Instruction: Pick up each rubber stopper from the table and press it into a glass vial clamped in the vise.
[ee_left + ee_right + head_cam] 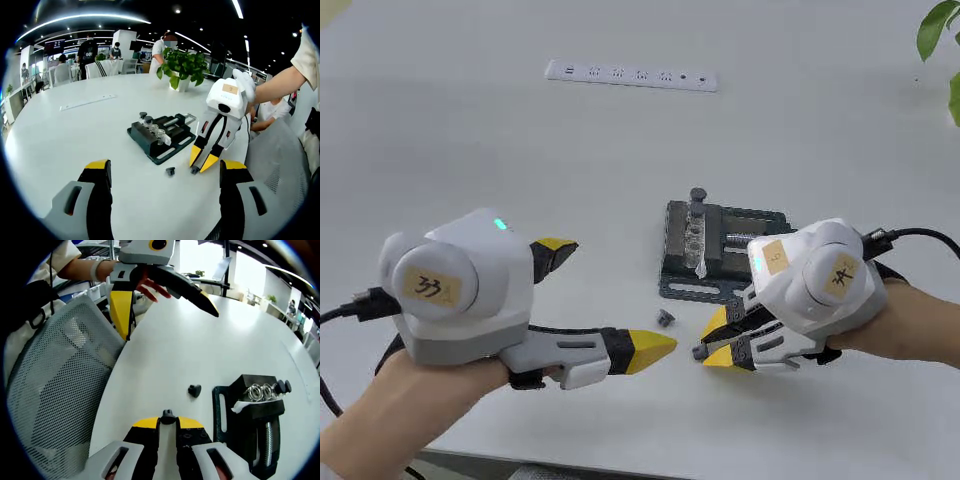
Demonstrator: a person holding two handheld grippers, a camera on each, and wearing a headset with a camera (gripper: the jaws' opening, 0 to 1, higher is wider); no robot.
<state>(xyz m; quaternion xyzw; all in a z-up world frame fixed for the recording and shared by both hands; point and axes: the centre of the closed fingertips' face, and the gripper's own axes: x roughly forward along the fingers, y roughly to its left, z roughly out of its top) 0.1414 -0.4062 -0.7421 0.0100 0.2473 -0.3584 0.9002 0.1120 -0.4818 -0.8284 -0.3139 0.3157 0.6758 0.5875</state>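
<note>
The right gripper's (707, 345) jaws pinch a rubber stopper (168, 416) at their tips; the left gripper (625, 295), labelled "33", holds its jaws wide and empty. A second stopper (665, 318) lies on the desk (470, 130) just past the right jaws, short of the vise (732, 228) clamping glass vials (694, 240).

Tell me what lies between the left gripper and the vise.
One loose rubber stopper on the table, seen in the left gripper view ahead of the open left gripper, short of the vise.

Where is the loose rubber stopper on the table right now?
In the head view, the loose stopper lies on the table just in front of the vise, slightly left of the right gripper.
</note>
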